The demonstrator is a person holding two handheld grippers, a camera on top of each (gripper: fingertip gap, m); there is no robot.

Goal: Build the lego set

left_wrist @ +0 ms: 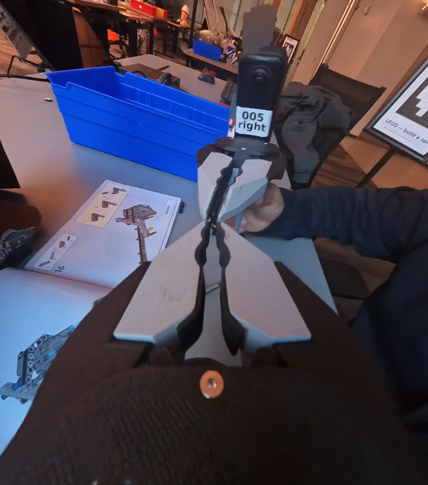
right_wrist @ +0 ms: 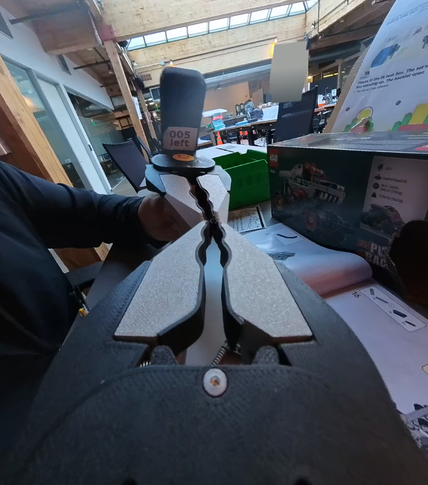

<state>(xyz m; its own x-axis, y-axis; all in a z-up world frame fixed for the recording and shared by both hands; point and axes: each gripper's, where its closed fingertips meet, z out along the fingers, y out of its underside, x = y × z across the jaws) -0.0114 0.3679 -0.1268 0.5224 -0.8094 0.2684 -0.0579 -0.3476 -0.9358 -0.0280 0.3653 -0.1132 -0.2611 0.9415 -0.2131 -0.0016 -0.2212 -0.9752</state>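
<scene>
Left wrist view: left gripper (left_wrist: 211, 227) and right gripper (left_wrist: 209, 216) tip to tip above booklet (left_wrist: 108, 231), jaws pinched nearly together, tiny piece between tips unclear, blue bin (left_wrist: 134, 118) behind; right wrist view: same meeting, set box (right_wrist: 360, 194) beside.

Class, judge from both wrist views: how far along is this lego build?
Done: a partial grey model lies beside the open booklet. In hand: the left gripper and right gripper meet tip to tip, apparently on a tiny piece. Left: most of the truck pictured on the box.
</scene>
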